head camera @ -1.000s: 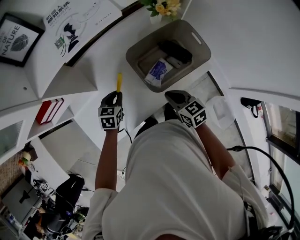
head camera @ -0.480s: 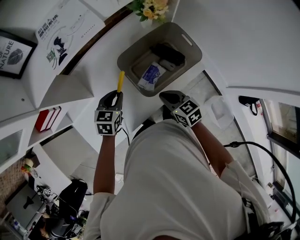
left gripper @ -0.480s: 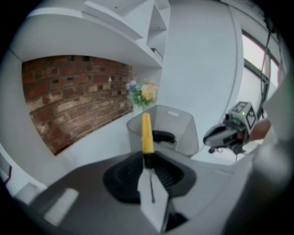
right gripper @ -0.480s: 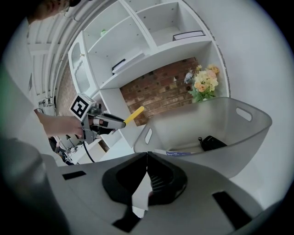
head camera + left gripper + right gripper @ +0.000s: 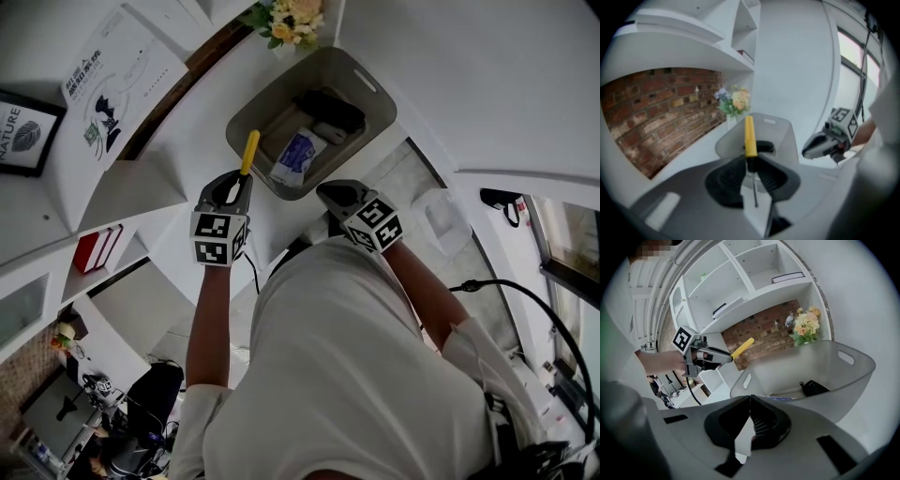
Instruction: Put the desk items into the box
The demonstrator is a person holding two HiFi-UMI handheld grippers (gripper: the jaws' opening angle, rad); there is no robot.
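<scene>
My left gripper is shut on a yellow-handled screwdriver, whose handle sticks out past the jaws over the near rim of the grey box. In the left gripper view the screwdriver points at the box, its thin metal shaft running back between the jaws of the left gripper. My right gripper hangs shut and empty just in front of the box; its own view shows the right gripper with jaws touching. Inside the box lie a black item and a blue-and-white packet.
A vase of yellow flowers stands behind the box. White shelves with a poster and red books rise at the left. A brick wall backs the desk. The person's body fills the lower head view.
The left gripper has carried the screwdriver forward, from the desk beside the box to over its near rim. The right gripper has hardly moved.
</scene>
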